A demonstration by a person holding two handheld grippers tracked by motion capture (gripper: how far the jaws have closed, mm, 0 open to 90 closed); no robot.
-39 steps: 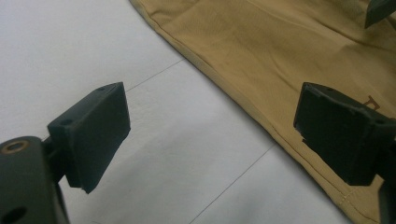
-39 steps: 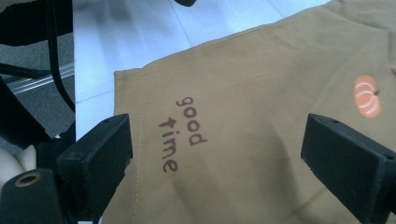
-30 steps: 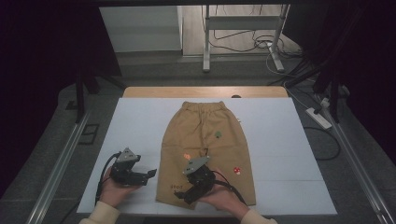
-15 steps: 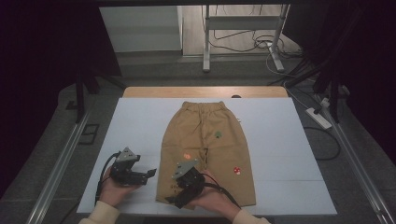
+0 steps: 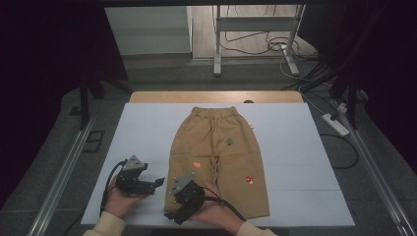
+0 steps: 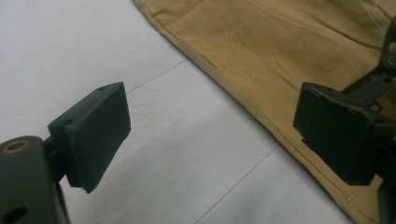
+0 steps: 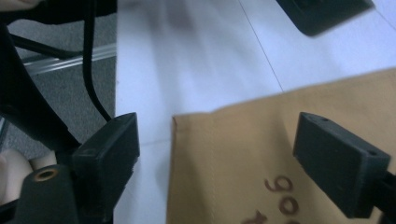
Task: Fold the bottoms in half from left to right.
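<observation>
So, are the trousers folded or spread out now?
Spread out. The trousers lie flat on the table, waistband at the far end, both legs side by side, no part turned over.

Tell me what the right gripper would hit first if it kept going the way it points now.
Most likely the trousers. The right gripper has its jaws apart, closing a little just now, with the corner of the trouser leg's hem lying between and beyond them, nothing clamped. How high it hangs above the cloth is hard to judge; the white tabletop lies farther on.
</observation>
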